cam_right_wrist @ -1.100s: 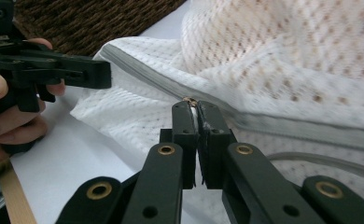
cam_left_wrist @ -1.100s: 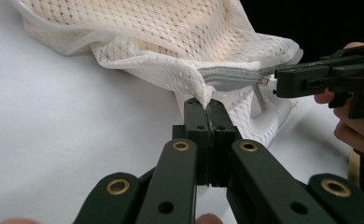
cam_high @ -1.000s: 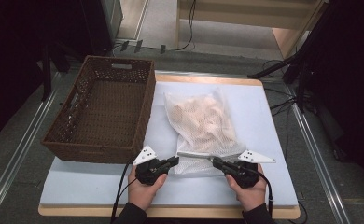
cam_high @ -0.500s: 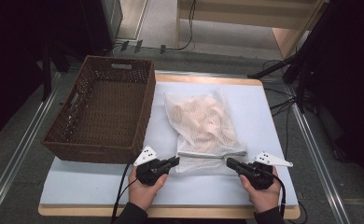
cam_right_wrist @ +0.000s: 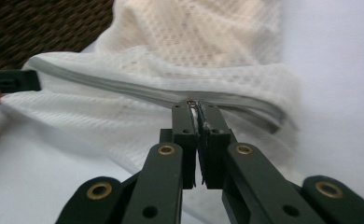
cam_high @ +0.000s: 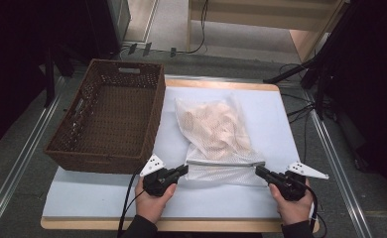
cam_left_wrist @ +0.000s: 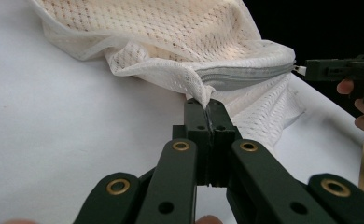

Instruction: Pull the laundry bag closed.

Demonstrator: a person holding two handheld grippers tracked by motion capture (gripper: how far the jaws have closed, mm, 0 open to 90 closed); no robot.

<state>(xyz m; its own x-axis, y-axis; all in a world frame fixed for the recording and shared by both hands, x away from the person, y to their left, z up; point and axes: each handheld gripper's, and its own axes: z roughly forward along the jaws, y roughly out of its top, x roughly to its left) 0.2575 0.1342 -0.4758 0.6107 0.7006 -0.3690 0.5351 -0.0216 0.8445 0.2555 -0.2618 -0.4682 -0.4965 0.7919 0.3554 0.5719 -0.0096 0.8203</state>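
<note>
Left tool (cam_left_wrist: 207, 109): my jaws are pressed together on the mesh bag's (cam_high: 216, 130) zipper-end corner.
Right tool (cam_right_wrist: 195, 108): clamped tight on the zipper pull (cam_right_wrist: 192, 103) at the opposite end.
Mesh bag: mid-counter (cam_high: 102, 196), its zippered mouth stretched between my 2 tools toward the near edge.
Basket (cam_high: 111, 114): left edge, beside the bag.

A basket (cam_high: 107, 116) sits on the tabletop's (cam_high: 281, 114) left edge. A mesh bag (cam_high: 216, 134) lies just right of it, mid-tabletop, running toward the near edge, where the left gripper (cam_high: 184, 171) and right gripper (cam_high: 258, 171) flank its end.
</note>
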